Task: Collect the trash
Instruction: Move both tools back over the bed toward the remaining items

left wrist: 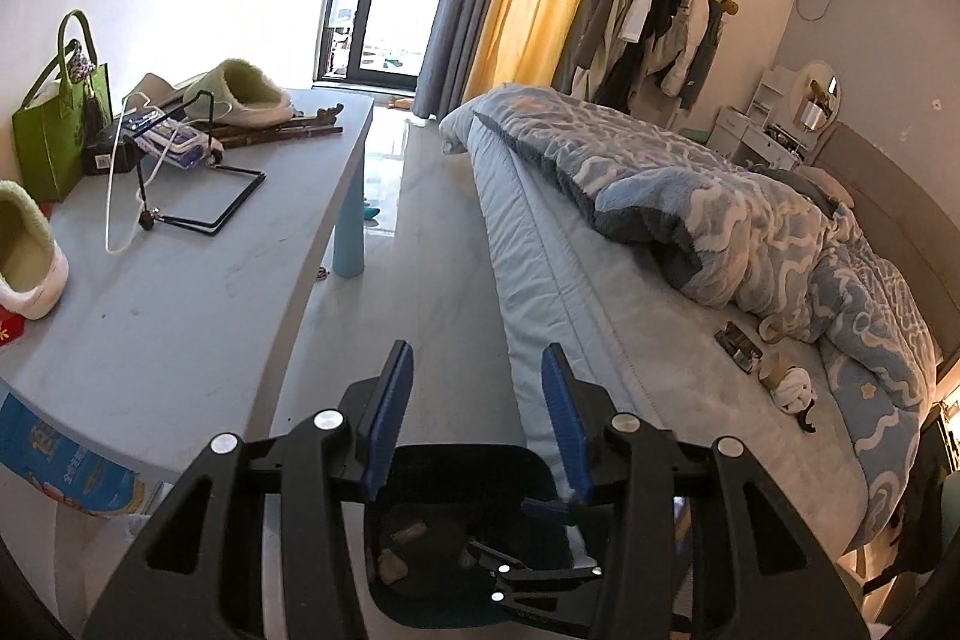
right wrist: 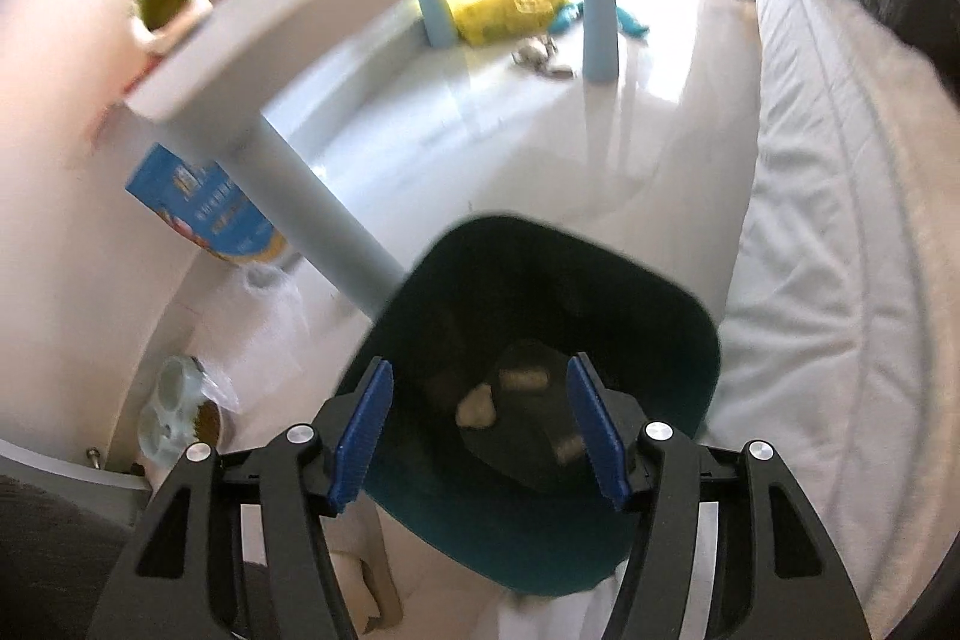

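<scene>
Both claws, the left claw and right claw, hang released and empty above the dark bin, apparently so scraps land inside.

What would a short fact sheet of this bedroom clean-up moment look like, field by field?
Place: bedroom, pale blue table beside bed
Bin: dark teal plastic trash bin on the floor, a few beige scraps inside
Left gripper: open, empty
Right gripper: open, empty, above the bin
Possible trash left: small wrappers and crumpled tissue on the bed
</scene>
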Demonstrator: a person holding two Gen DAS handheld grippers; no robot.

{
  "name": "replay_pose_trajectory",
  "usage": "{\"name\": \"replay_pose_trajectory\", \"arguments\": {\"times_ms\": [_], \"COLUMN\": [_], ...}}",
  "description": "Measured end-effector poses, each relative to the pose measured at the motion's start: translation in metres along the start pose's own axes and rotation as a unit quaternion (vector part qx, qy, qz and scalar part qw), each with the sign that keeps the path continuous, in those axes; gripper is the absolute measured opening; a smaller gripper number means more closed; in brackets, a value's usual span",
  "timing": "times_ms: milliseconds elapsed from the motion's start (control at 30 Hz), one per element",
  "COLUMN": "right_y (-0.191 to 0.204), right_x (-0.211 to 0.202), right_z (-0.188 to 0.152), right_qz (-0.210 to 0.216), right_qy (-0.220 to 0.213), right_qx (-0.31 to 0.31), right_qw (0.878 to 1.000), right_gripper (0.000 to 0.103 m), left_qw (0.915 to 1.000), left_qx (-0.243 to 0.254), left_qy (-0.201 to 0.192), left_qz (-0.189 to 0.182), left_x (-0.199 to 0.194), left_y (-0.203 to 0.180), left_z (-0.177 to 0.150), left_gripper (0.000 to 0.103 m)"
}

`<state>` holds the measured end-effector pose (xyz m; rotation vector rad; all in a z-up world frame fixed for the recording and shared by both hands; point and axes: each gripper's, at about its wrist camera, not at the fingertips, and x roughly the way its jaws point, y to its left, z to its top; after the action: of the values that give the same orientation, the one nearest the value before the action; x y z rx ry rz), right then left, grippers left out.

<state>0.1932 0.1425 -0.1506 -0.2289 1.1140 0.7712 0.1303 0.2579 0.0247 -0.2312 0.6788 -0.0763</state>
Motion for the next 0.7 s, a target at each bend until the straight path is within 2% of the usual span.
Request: {"name": "replay_pose_trajectory", "arguments": {"times_ms": [333,700], "right_y": [-0.026,-0.083], "right_x": [-0.063,-0.114], "right_z": [-0.002,-0.028], "right_qz": [-0.017,-0.049], "right_qy": [-0.068,-0.104], "right_qx": [-0.008,0.030], "right_qw": [0.997,0.993], "right_gripper": [0.061,0.061], "left_qw": [0.9998,0.9985], "left_qx": [0.010,0.038], "left_qy": [-0.010,-0.002], "left_qz": [-0.011,-0.040], "left_x": [0.005,0.023], "left_y": [-0.034,-0.095], "left_z": [0.006,0.001], "left_gripper": [0.054,0.061]}}
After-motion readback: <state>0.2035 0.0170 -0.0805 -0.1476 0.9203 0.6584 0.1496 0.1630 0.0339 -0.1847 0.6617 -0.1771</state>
